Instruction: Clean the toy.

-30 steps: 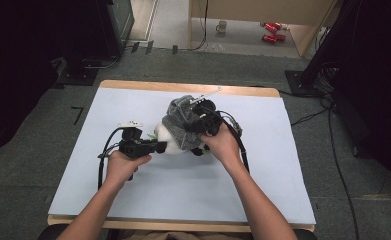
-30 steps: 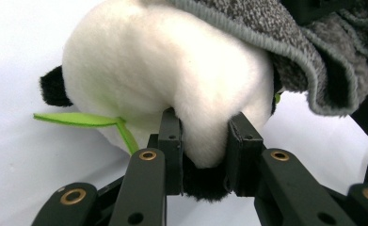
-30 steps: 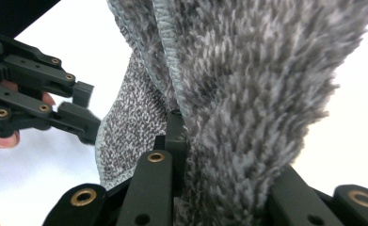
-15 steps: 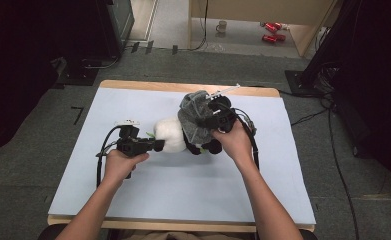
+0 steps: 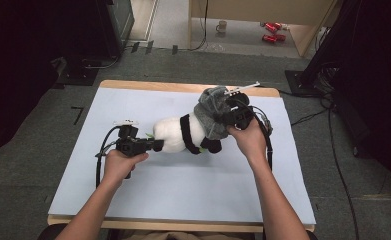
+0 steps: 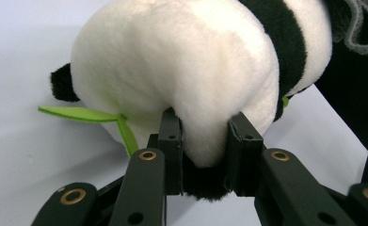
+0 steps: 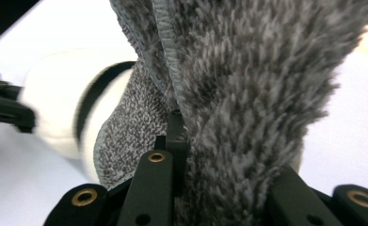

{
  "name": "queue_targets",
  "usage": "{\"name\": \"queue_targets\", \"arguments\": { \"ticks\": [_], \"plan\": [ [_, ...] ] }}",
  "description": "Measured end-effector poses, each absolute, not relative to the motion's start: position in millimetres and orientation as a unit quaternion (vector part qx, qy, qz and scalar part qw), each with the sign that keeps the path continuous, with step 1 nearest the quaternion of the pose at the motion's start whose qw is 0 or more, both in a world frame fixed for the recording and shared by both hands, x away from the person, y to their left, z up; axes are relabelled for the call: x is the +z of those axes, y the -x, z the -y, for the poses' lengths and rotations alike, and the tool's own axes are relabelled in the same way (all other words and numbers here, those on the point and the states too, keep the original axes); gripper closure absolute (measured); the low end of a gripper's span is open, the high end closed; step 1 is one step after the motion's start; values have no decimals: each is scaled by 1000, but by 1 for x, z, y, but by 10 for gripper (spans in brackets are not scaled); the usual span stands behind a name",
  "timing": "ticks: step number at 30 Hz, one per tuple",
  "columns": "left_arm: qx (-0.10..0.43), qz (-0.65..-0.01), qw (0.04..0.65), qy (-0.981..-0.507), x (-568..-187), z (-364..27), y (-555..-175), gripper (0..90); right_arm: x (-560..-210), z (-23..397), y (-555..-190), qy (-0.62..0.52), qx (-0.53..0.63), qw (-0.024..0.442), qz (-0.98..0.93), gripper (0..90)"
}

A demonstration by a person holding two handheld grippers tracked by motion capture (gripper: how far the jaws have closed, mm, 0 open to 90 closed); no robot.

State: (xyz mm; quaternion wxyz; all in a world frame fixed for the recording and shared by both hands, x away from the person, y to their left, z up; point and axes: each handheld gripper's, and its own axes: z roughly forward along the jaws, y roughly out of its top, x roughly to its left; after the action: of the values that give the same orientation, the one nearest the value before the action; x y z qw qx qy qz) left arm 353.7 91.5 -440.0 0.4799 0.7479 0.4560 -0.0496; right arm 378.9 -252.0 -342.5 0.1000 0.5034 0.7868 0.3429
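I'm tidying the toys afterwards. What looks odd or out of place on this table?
The black-and-white plush panda lies on its side with a fuzzy grey sock covering its head end. The left gripper pinches its rump; the right gripper clamps the sock.

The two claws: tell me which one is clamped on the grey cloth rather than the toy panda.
The right claw, at the panda's far end, pinches the fuzzy grey cloth. The left claw grips the panda's white body instead.

Grey cloth (image 5: 210, 112) hides panda's (image 5: 175, 134) head.
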Motion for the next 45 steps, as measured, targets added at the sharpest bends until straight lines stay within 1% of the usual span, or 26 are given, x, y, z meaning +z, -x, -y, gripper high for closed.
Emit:
{"name": "queue_targets", "arguments": {
  "ticks": [5,9,13,19,25,27,28,31,36,41,45],
  "plan": [
    [-47,-458,483,-745,-439,-90,-353,719,-329,253,-374,-497,387,69,-774,788],
    [-45,-457,484,-745,-438,-90,-352,719,-317,237,-369,-473,412,49,-778,788],
    [-42,-457,486,-744,-437,-89,-352,719,-312,214,-368,-446,425,28,-787,788],
    [-40,-458,487,-743,-437,-88,-352,719,-320,177,-372,-422,435,-12,-796,788],
    [-38,-455,488,-744,-435,-88,-351,719,-339,136,-376,-402,421,-25,-813,788],
    [-37,-452,488,-746,-434,-88,-350,719,-348,124,-378,-398,404,-22,-823,787],
    [-37,-453,487,-746,-434,-88,-350,719,-354,119,-380,-398,388,-12,-831,787],
    [-36,-454,480,-750,-436,-89,-351,719,-364,118,-382,-404,373,0,-835,787],
    [-37,-452,480,-751,-438,-86,-351,718,-363,129,-382,-409,349,25,-843,784],
    [-42,-461,483,-744,-438,-91,-353,719,-355,147,-379,-419,309,71,-851,784],
    [-39,-455,484,-746,-438,-90,-353,718,-351,167,-378,-431,313,68,-844,784]
  ]
}}
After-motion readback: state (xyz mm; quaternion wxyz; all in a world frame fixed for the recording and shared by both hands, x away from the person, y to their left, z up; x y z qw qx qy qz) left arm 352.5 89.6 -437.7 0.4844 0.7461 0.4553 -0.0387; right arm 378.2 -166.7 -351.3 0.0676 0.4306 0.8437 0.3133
